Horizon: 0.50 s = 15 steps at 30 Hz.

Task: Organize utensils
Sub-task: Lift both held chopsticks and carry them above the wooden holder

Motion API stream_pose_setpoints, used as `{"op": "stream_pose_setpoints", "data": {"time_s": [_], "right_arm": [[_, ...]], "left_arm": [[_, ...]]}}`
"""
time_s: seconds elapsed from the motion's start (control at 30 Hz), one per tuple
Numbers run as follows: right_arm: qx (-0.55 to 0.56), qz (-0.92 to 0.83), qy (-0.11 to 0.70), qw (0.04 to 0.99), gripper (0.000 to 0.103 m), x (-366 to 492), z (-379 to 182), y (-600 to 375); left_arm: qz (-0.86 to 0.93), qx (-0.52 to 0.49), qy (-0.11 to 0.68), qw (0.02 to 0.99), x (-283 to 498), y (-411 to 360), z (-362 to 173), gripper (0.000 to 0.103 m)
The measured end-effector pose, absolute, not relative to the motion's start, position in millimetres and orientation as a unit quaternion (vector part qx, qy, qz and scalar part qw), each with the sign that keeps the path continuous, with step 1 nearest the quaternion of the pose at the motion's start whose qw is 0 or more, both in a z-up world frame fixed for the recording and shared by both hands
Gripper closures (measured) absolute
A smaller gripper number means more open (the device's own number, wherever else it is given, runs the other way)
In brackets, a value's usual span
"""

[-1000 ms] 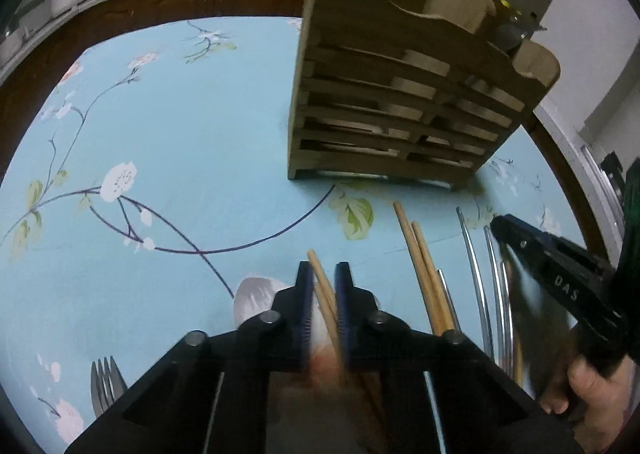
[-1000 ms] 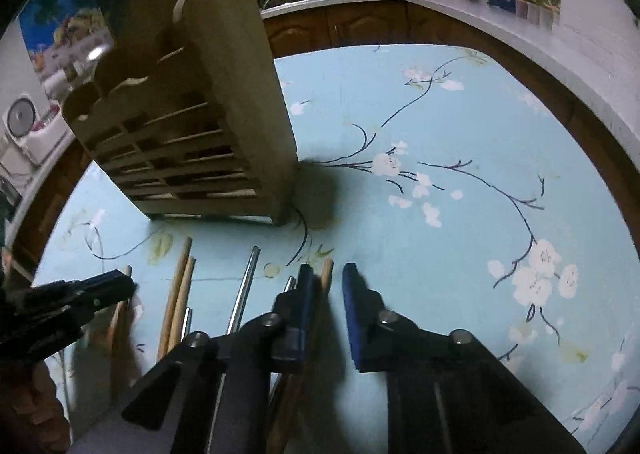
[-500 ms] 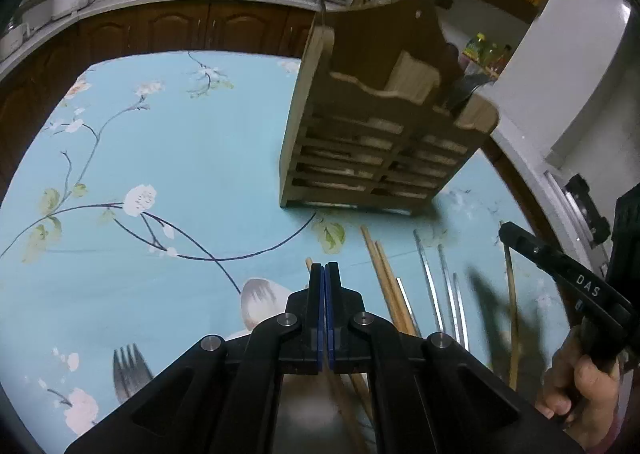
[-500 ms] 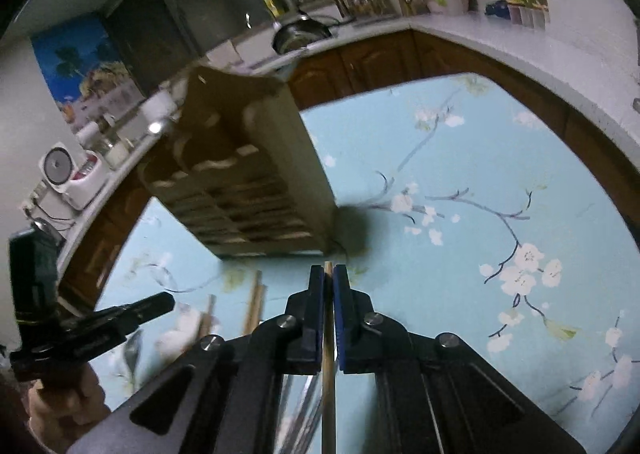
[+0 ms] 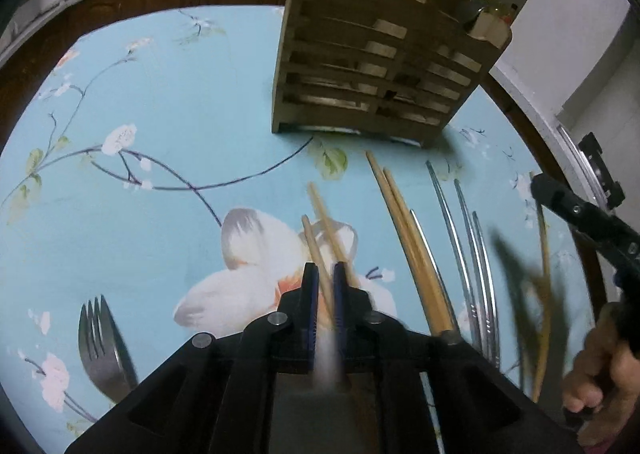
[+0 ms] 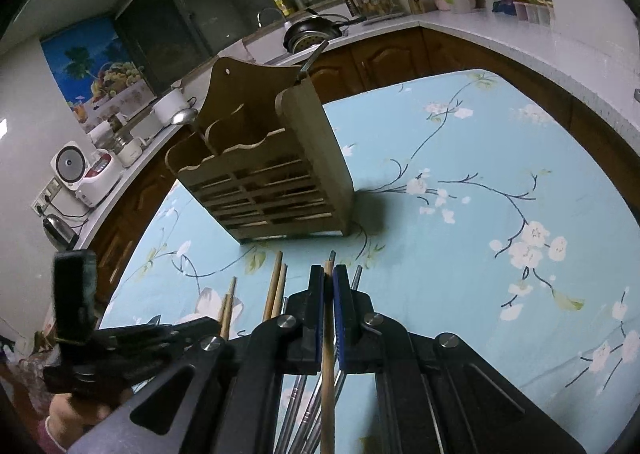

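Floral bench (image 5: 168,125): right tool (image 6: 328,286) has lifted one chopstick (image 6: 328,354), clamped; left tool (image 5: 325,282) reopening around chopstick (image 5: 316,250), caddy (image 6: 264,173) next.

Utensils laid out before the rack on the tabletop (image 5: 168,125)

The wooden rack (image 5: 376,65) stands behind; chopsticks (image 5: 404,221) lie before it, metal utensils (image 5: 464,230) to their right, a fork (image 5: 102,342) far left.

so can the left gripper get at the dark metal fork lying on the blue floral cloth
Probably not yet: the left gripper has a wooden chopstick between its opening jaws. The dark metal fork lies uncovered to its left, so the path looks free once emptied.
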State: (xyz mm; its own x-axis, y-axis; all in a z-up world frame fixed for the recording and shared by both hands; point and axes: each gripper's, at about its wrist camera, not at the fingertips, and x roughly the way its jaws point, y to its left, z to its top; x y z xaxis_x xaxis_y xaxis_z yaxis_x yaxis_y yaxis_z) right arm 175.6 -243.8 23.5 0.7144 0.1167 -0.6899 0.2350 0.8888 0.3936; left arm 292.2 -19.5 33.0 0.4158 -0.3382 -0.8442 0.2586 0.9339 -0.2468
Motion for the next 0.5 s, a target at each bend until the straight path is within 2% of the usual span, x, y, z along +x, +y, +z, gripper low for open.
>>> {"op": "stream_pose_setpoints", "data": {"time_s": [0.3,0.5], "right_arm": [[0.242,-0.027,0.375,0.894,0.099,176,23,-245],[0.24,-0.02,0.358,0.902,0.099,167,42,-242]], "left_arm": [[-0.173,-0.007,0.509,0.843,308,-34,33,0.095],[-0.18,-0.043,0.479,0.858,293,-16,43,0.099]]}}
